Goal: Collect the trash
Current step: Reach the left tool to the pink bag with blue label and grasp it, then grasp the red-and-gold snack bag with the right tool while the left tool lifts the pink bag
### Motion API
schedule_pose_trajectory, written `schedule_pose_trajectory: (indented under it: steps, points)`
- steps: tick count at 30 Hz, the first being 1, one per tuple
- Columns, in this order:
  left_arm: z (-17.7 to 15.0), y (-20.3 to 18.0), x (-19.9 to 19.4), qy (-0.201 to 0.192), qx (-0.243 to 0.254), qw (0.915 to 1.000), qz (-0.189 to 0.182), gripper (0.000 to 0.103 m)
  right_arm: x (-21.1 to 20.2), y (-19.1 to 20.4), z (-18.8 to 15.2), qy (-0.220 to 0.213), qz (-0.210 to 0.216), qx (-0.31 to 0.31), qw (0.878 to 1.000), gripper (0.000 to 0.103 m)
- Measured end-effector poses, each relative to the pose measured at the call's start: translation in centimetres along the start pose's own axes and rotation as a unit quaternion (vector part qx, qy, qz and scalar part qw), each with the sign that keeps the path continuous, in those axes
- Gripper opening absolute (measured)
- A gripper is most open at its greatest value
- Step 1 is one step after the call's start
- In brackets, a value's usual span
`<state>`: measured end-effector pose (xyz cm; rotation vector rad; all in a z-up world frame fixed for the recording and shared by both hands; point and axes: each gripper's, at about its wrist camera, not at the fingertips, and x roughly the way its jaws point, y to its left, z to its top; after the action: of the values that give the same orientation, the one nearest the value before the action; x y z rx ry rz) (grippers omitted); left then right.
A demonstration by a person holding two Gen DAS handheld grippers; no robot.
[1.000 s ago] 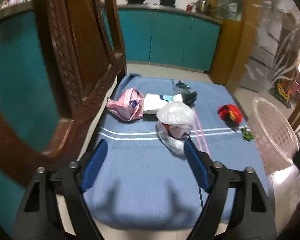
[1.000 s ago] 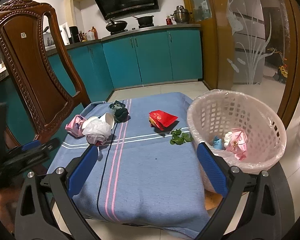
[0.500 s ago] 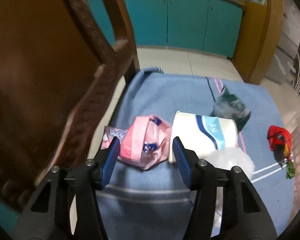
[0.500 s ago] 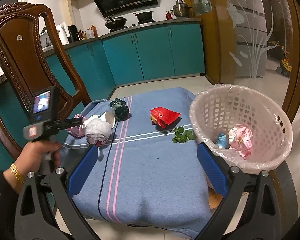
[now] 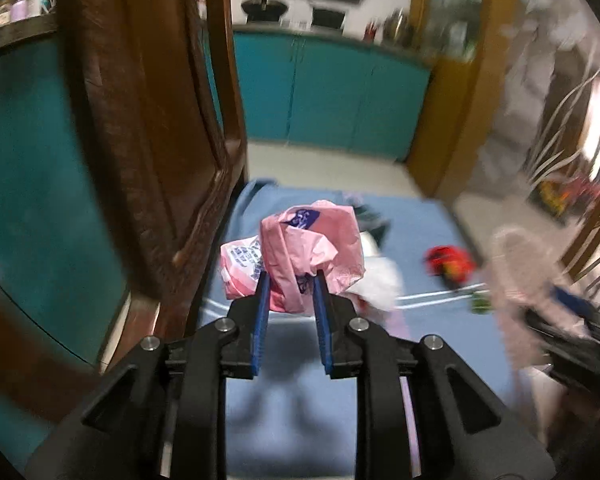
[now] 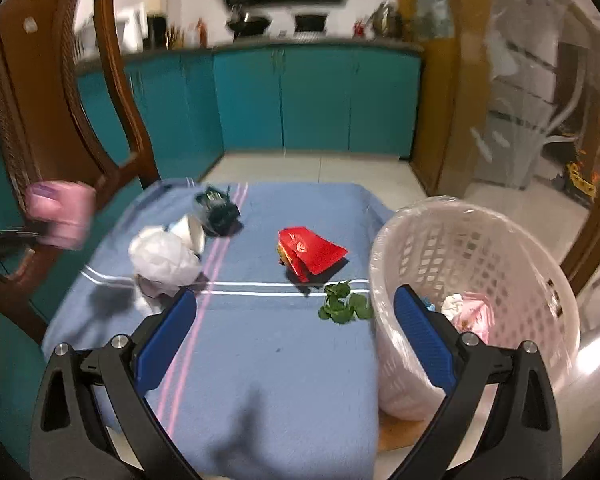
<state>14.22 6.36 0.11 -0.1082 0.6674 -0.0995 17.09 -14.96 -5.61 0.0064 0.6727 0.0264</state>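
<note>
fingers of the left gripper (image 5: 288, 280) sit low in the middle of the left wrist view, drawn close together and pinching a crumpled pink bag (image 5: 312, 244) between their blue pads. the bag bulges up above the tips at frame centre and looks lifted clear of the blue cloth (image 5: 284, 400) that covers the worktop. behind it to the right lie a white bag (image 5: 380, 284), a red wrapper (image 5: 448, 260) and, blurred at the right edge, the pale basket (image 5: 516, 272). a brown chair (image 5: 140, 140) fills the left side. the whole view is smeared.

in the right wrist view the right gripper (image 6: 296, 320) has its fingers spread wide at the bottom of the frame, with nothing between them and touching nothing. the pink bag (image 6: 60, 216) shows as a blur at the left edge, in front of the chair (image 6: 60, 100). on the cloth (image 6: 260, 380) remain the white bag (image 6: 164, 264) with a paper cup (image 6: 190, 232) against it, a dark bag (image 6: 218, 212) just behind, the red wrapper (image 6: 308, 254) near centre and some green leaves (image 6: 342, 306) just beside the basket (image 6: 476, 292) at the right. the basket already holds a few scraps.

the step in hand seems to be carrying the pink bag to the basket. the next move calls for swinging the left gripper across to the right, over the basket rim, and only then opening the fingers, since thin plastic may cling or drift. several pieces are left, so the job looks under halfway.
</note>
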Motion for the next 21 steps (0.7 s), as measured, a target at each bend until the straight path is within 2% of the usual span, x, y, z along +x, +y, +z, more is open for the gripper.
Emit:
schedule_pose_trajectory:
  steps: [1, 3, 5, 6, 7, 8, 10, 11, 12, 13, 16, 19, 21]
  points:
    - [-0.6, -0.1, -1.9, -0.016, -0.005, 0.9997, -0.017, 0.022, 1.8, 0.7, 1.0, 0.011, -0.01, -0.018, 1.0, 0.097]
    - [-2.0, -0.6, -4.3, -0.037, 0.004, 0.9991, -0.019, 0.022, 4.5, 2.1, 2.2, 0.034, -0.034, -0.055, 0.997, 0.096]
    - [-3.1, -0.7, -5.3, -0.04, 0.003, 0.9988, -0.028, 0.022, 8.2, 3.7, 3.6, 0.066, -0.049, -0.09, 0.993, 0.092]
    - [-3.4, -0.6, -5.4, -0.033, 0.001, 0.9987, -0.038, 0.022, 10.2, 4.2, 4.0, 0.09, -0.066, -0.104, 0.988, 0.085]
    - [-3.5, -0.5, -5.2, -0.027, 0.002, 0.9987, -0.044, 0.022, 12.1, 4.4, 4.2, 0.116, -0.082, -0.113, 0.983, 0.069]
    - [-3.6, -0.6, -5.2, -0.022, 0.004, 0.9986, -0.047, 0.022, 13.2, 4.3, 4.3, 0.133, -0.086, -0.113, 0.981, 0.059]
    - [-3.3, -0.3, -5.1, -0.016, 0.005, 0.9988, -0.046, 0.022, 15.2, 3.8, 4.2, 0.175, -0.079, -0.094, 0.977, 0.002]
    - [-3.1, -0.1, -4.9, -0.013, 0.004, 0.9989, -0.045, 0.022, 15.4, 3.5, 4.2, 0.191, -0.064, -0.08, 0.976, 0.002]
    - [-2.9, 0.0, -4.3, -0.01, 0.004, 0.999, -0.044, 0.022, 14.6, 3.4, 4.2, 0.183, -0.057, -0.072, 0.979, 0.002]
    - [-2.7, 0.2, -4.1, -0.009, 0.003, 0.999, -0.044, 0.022, 13.2, 3.3, 4.3, 0.16, -0.055, -0.066, 0.983, 0.002]
    - [-2.3, 0.4, -3.7, -0.007, 0.0, 0.9988, -0.048, 0.022, 6.1, 3.1, 3.8, 0.086, 0.004, -0.03, 0.996, 0.002]
    - [-2.3, 0.5, -3.7, -0.003, -0.001, 0.9983, -0.058, 0.022, -2.1, 2.6, 1.3, 0.019, 0.056, -0.001, 0.998, 0.002]
    - [-2.5, 0.1, -3.6, 0.0, 0.006, 0.9984, -0.057, 0.022, -5.5, 2.1, -0.5, -0.005, 0.071, 0.019, 0.997, 0.002]
